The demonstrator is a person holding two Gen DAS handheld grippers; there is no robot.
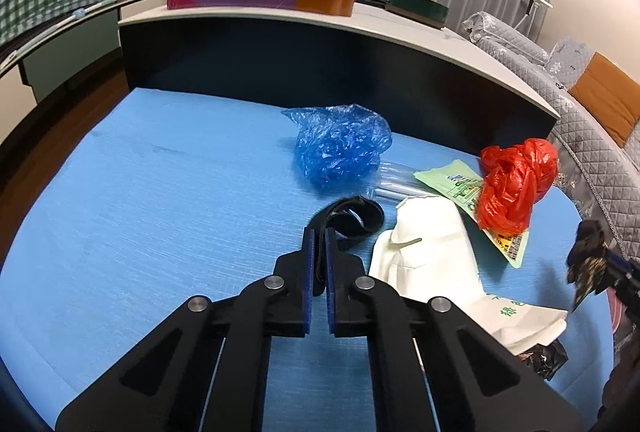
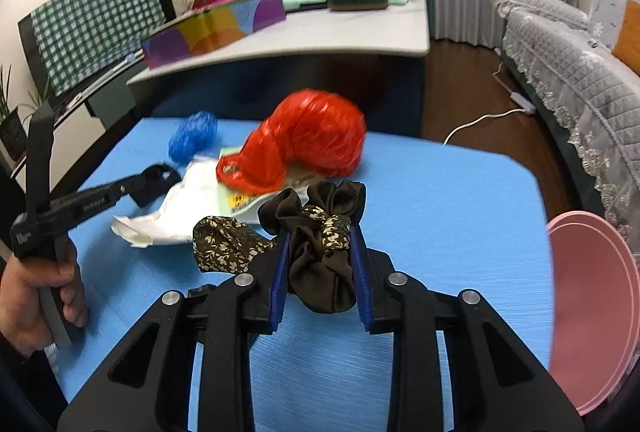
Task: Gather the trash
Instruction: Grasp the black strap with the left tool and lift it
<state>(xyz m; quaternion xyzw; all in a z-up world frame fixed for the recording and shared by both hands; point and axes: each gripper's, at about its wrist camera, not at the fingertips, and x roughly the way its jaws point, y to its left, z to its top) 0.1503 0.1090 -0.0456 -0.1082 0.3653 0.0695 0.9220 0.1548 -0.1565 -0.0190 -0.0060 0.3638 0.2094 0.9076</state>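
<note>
Two grips set over the blue mat (image 1: 160,192): left gripper (image 1: 319,232) pinched on a limp black strap (image 1: 352,218), right gripper (image 2: 320,232) clamped around a soft floral scrunchie (image 2: 320,244); both light, compressible, best held mid-bunch.

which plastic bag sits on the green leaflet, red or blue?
The red bag: it rests on the green leaflet. The blue bag lies apart on the mat.

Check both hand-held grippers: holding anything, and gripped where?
Left hand-held gripper is shut on the black band, pinching its near end. Right hand-held gripper is shut on the brown floral scrunchie, clamped around its bunched middle.
</note>
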